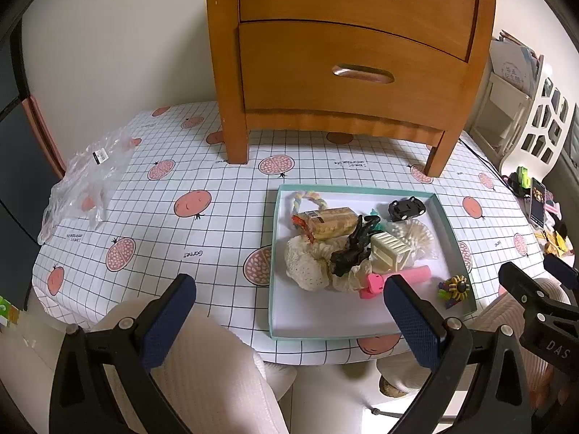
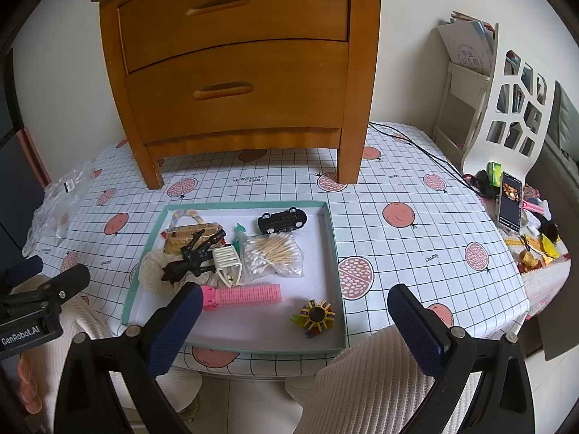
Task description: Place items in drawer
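A: Both drawers of the wooden nightstand (image 2: 239, 68) look closed. Where are the items?

B: In the teal-rimmed tray (image 2: 334, 253) on the tablecloth (image 1: 163, 195), in front of it — a black toy car (image 2: 282, 220), a bag of cotton swabs (image 2: 271, 255), a pink hair roller (image 2: 246, 296), a black figure (image 2: 193, 258) lying over a cream cloth I can only partly see.

A: And the grippers?

B: The left gripper (image 1: 289, 311) is spread wide, holding nothing, near the table's front edge. The right gripper (image 2: 296, 316) likewise — its left pad covers the roller's end. The nightstand's top is cut off in the left view.
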